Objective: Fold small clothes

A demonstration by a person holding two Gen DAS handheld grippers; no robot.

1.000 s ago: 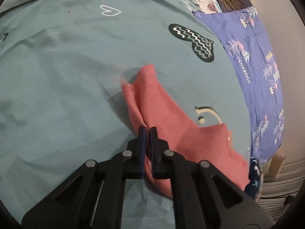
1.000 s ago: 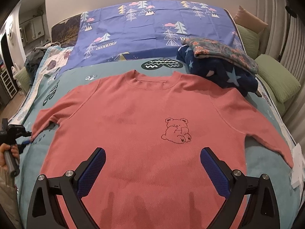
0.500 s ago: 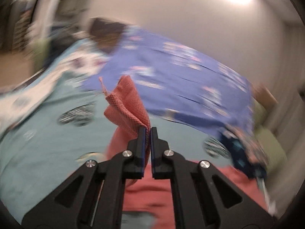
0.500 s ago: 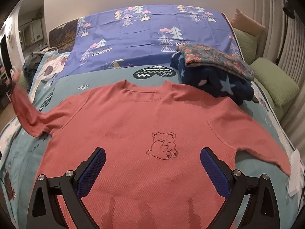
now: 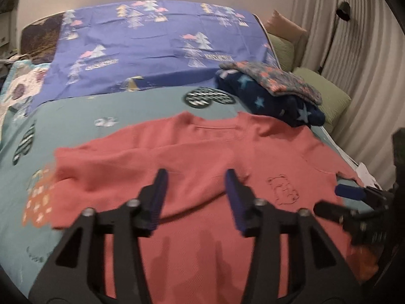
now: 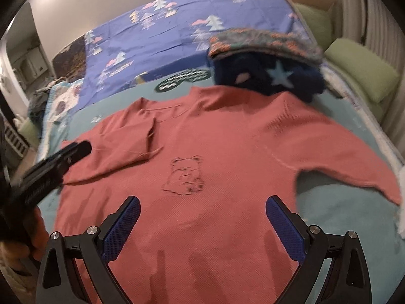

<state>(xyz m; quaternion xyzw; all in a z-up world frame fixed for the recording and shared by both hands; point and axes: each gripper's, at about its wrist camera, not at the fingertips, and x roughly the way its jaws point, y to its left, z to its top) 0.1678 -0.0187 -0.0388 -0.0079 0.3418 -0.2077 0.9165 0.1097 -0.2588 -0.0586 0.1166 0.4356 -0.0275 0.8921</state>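
The pink sweater point(image 6: 227, 152) lies flat on the bed, on top of the teal blanket point(image 6: 341, 210). It has a little bear drawing point(image 6: 183, 176) on its front. One sleeve point(image 6: 121, 144) is folded in, so it lies across the chest, just beside the bear. The other sleeve point(image 6: 354, 162) lies spread out to the side on the blanket. The neck of the sweater points to the far end of the bed.

The left gripper point(image 5: 196, 197) is above the sweater. Its two fingers are spread apart and hold nothing. The folded sleeve lies just past its tips. The right gripper point(image 6: 202, 224) is over the bottom part of the sweater, below the bear. Its blue pads point(image 6: 121, 228) are spread wide apart, and they hold nothing too.

Past the sweater's neck there is a dark blue cloth with stars point(image 6: 268, 78). It touches the shoulder of the sweater. A cloth with flowers point(image 6: 263, 41) sits on top of it. Behind them lies a purple sheet with trees point(image 6: 172, 35). Green pillows point(image 6: 362, 73) sit along the side of the bed, by the curtain point(image 5: 354, 63).
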